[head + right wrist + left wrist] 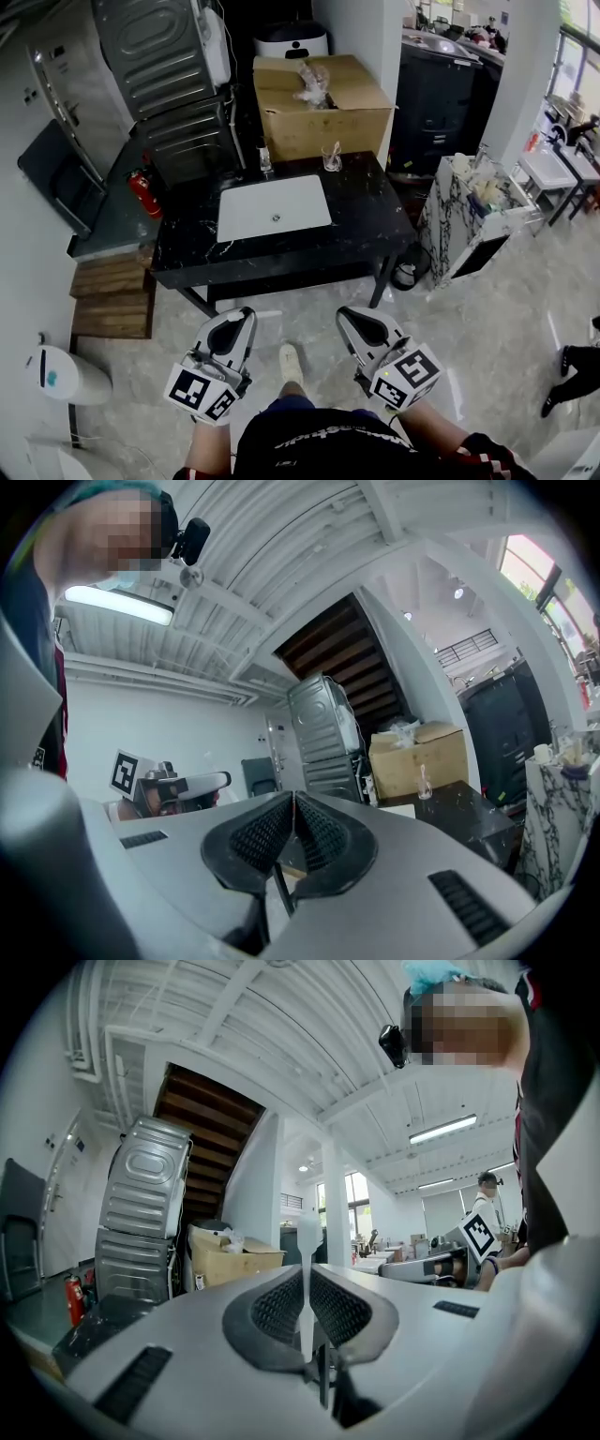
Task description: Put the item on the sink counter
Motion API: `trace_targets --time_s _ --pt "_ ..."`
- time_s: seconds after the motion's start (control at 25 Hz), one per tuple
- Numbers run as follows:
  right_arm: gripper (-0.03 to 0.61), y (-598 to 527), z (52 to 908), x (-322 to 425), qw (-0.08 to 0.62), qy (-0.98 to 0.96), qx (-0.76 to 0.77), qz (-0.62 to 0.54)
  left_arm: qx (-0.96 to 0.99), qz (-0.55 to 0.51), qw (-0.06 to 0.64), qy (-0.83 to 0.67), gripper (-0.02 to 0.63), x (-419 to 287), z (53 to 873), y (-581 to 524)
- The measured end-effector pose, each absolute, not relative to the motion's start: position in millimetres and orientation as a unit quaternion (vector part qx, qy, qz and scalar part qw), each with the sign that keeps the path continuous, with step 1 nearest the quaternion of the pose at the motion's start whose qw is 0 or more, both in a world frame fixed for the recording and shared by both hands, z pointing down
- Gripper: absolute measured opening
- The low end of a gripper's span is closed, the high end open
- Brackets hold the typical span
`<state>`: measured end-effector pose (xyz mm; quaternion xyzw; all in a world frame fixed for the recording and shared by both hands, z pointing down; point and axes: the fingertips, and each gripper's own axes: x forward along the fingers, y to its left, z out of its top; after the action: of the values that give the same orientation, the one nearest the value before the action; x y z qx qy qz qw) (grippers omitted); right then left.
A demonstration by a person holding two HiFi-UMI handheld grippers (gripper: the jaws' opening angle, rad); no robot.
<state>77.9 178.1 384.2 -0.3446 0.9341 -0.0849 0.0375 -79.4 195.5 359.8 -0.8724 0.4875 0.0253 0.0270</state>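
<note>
My left gripper (307,1277) is shut on a thin white item (307,1237), a slim stem with a broader top end that sticks up past the jaw tips. My right gripper (293,797) is shut with nothing between its pads. In the head view both grippers, left (246,317) and right (349,316), hang side by side in front of the person's body. They are short of the black marble sink counter (366,216) with its white basin (274,208). The item is too small to make out in the head view.
A small glass (332,157) and a faucet (265,161) stand at the counter's back edge. Behind are a cardboard box (319,108) and stacked metal appliances (164,84). A marble-patterned cabinet (469,216) stands to the right, wooden steps (112,295) and a white bin (61,375) to the left.
</note>
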Motion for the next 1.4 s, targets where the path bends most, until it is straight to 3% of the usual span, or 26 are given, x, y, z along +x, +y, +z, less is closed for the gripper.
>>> trace_targets --time_s 0.32,0.92,1.4 --pt "0.040 80.8 394.0 52.7 0.026 0.927 -0.365 -0.086 -0.882 0.037 0.023 0.470 0.029 -102.1 368.4 82.4" --pt "0.040 -148.2 336.7 -65.9 0.034 0.911 -0.408 -0.045 -0.911 0.051 0.025 0.408 0.029 -202.2 334.5 -145.3" --pt "0.040 -226.2 344.0 -55.5 0.019 0.900 -0.433 -0.053 -0.920 0.058 0.008 0.386 0.029 -195.7 338.3 -229.0"
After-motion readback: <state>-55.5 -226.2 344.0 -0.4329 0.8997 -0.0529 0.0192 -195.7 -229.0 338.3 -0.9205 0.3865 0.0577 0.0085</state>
